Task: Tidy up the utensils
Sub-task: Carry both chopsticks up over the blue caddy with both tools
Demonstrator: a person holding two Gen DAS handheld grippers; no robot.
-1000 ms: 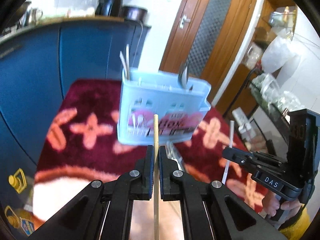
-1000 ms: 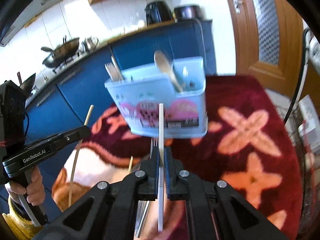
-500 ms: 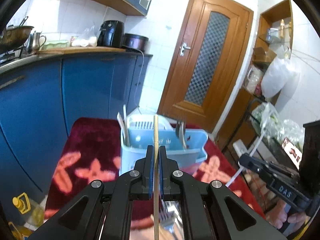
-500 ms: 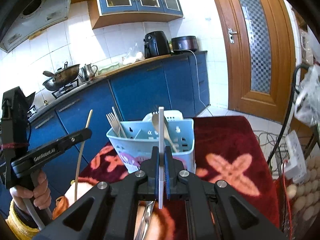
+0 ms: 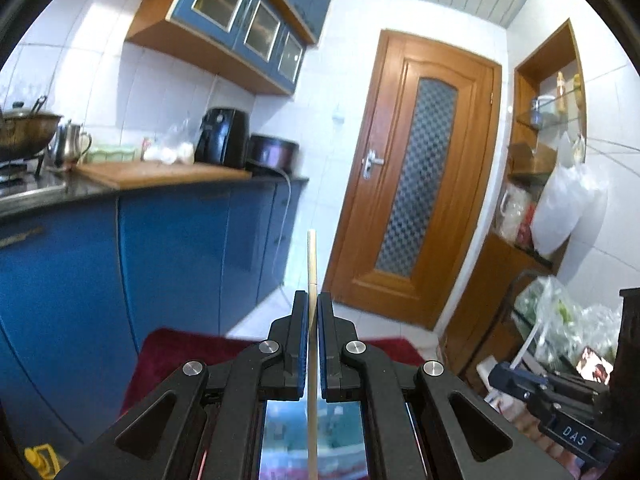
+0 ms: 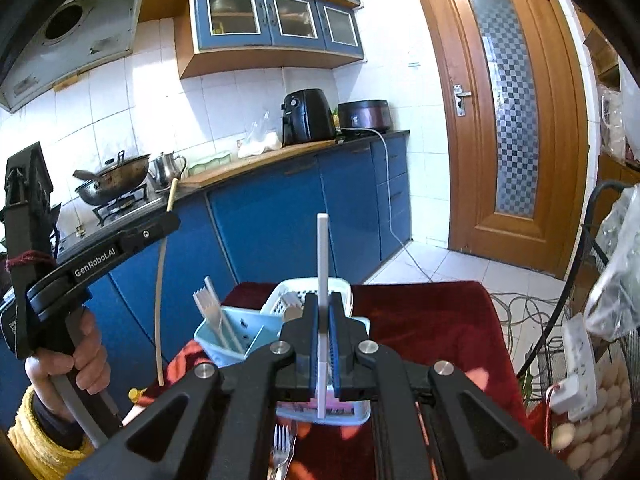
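Note:
My left gripper (image 5: 313, 300) is shut on a thin wooden chopstick (image 5: 311, 256) that stands upright between the jaws; it also shows in the right wrist view (image 6: 161, 300). My right gripper (image 6: 323, 300) is shut on a white chopstick (image 6: 322, 248), held upright above the light blue utensil caddy (image 6: 224, 336). The caddy stands on the red patterned cloth (image 6: 420, 312) and holds white plastic forks (image 6: 208, 300). A metal fork (image 6: 282, 448) lies on the cloth below my right gripper. The caddy is hidden in the left wrist view.
Blue kitchen cabinets (image 5: 180, 248) and a counter with an air fryer (image 6: 306, 116) stand behind the table. A wooden door (image 5: 416, 208) is at the right. A wire rack with eggs (image 6: 592, 420) and a power strip (image 6: 578, 372) stands at the table's right.
Both grippers have lifted and tilted upward with their chopsticks. The caddy has dropped out of the left wrist view and sits low in the right wrist view.

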